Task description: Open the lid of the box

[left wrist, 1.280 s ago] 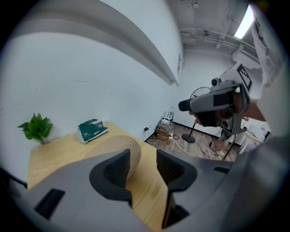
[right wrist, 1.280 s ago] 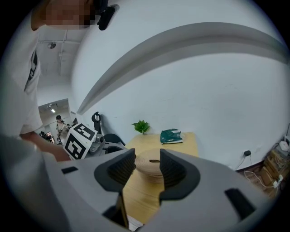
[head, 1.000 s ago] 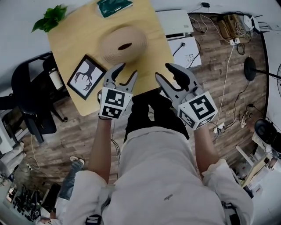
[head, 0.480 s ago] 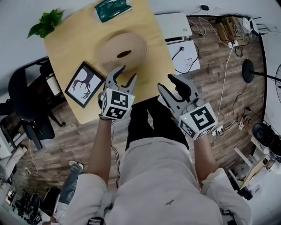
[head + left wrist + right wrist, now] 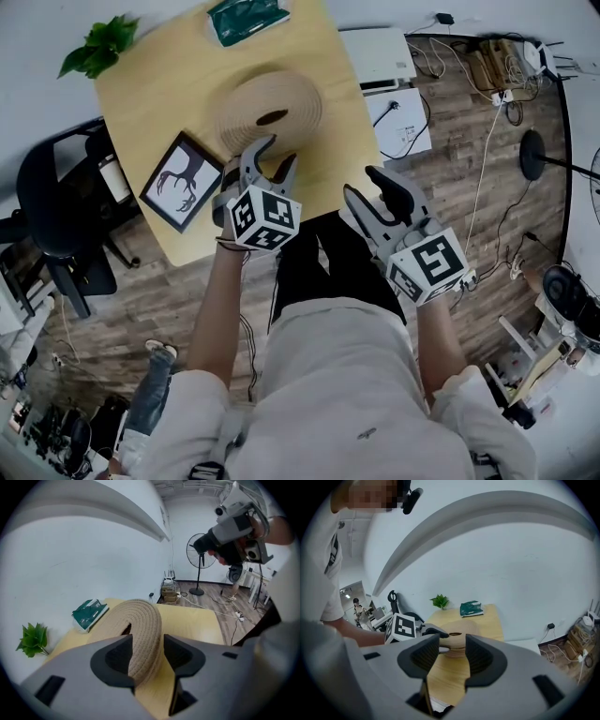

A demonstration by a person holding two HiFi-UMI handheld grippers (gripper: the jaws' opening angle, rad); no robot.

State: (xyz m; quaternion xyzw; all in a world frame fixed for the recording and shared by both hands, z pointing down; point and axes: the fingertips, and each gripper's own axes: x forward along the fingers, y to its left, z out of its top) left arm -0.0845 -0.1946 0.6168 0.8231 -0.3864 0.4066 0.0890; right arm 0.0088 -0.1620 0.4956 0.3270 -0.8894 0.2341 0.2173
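— How far along is it?

— Barely begun, I'd say. The tabletop (image 5: 169, 94) carries the round woven box (image 5: 246, 131) near its middle, and the lid (image 5: 281, 101) sits closed on it.

— And the grippers?

— The left gripper (image 5: 277, 153) is close by the box's near side, its fingers opening. In its own view the box's rim shows in the gap between them, though I can't be sure whether it's truly inside the gap or just beyond. Nothing presses on it. The right gripper (image 5: 366, 185) hangs back at the tabletop's near edge, fingers apart, holding nothing.

— So what's left?

— All of it, by my reckoning: get hold of the lid and lift it off.
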